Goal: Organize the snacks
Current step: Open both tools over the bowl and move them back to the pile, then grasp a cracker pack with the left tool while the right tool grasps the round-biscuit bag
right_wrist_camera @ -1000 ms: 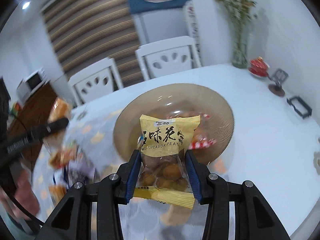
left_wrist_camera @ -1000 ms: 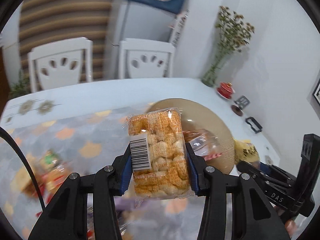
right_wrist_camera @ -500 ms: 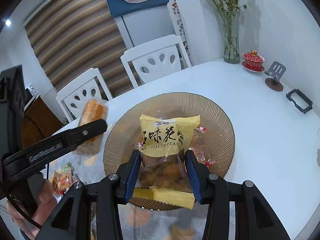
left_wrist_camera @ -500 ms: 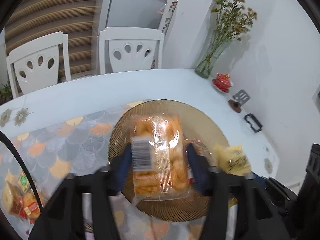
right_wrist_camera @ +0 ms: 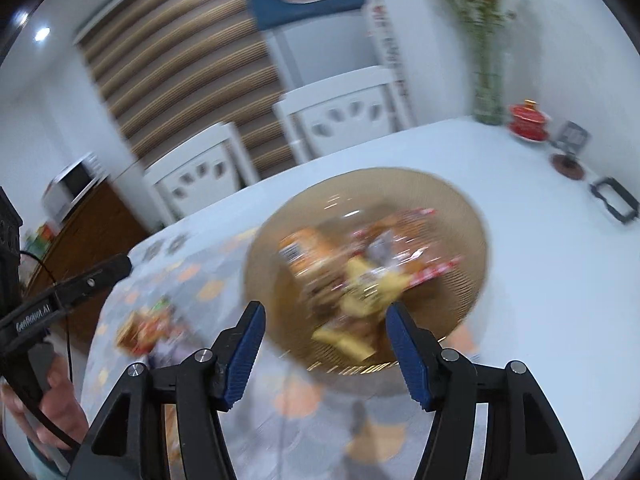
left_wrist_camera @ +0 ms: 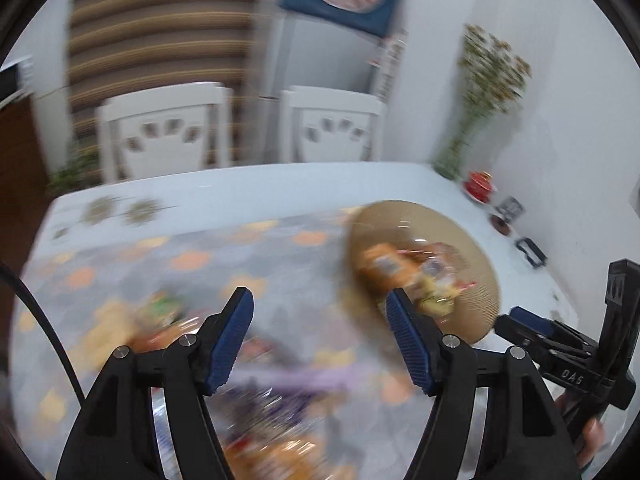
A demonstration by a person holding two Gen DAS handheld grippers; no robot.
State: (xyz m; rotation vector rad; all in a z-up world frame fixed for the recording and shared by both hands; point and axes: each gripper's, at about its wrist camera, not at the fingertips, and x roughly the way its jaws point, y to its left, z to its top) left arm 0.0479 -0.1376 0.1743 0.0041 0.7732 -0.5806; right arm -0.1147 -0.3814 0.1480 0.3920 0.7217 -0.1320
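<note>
Both views are motion-blurred. A brown ribbed plate [right_wrist_camera: 460,216] [left_wrist_camera: 480,264] on the white table holds several snack packets, among them an orange cracker pack [right_wrist_camera: 308,252] [left_wrist_camera: 380,264] and a yellow peanut bag [right_wrist_camera: 368,292] [left_wrist_camera: 432,296]. My left gripper [left_wrist_camera: 320,312] is open and empty above the patterned cloth, left of the plate. My right gripper [right_wrist_camera: 324,324] is open and empty just in front of the plate. More loose snacks [left_wrist_camera: 160,320] [right_wrist_camera: 144,328] lie on the cloth to the left.
Two white chairs [left_wrist_camera: 168,128] stand behind the table. A vase of flowers [left_wrist_camera: 476,136], a red lidded cup [right_wrist_camera: 528,120], a small stand [right_wrist_camera: 568,148] and a black frame [right_wrist_camera: 616,200] sit at the far right. Purple packets [left_wrist_camera: 280,392] lie near the front.
Both grippers opened and let go: the cracker pack and the peanut bag now lie on the plate. Both grippers have pulled back, the left one swinging leftward over the cloth.
</note>
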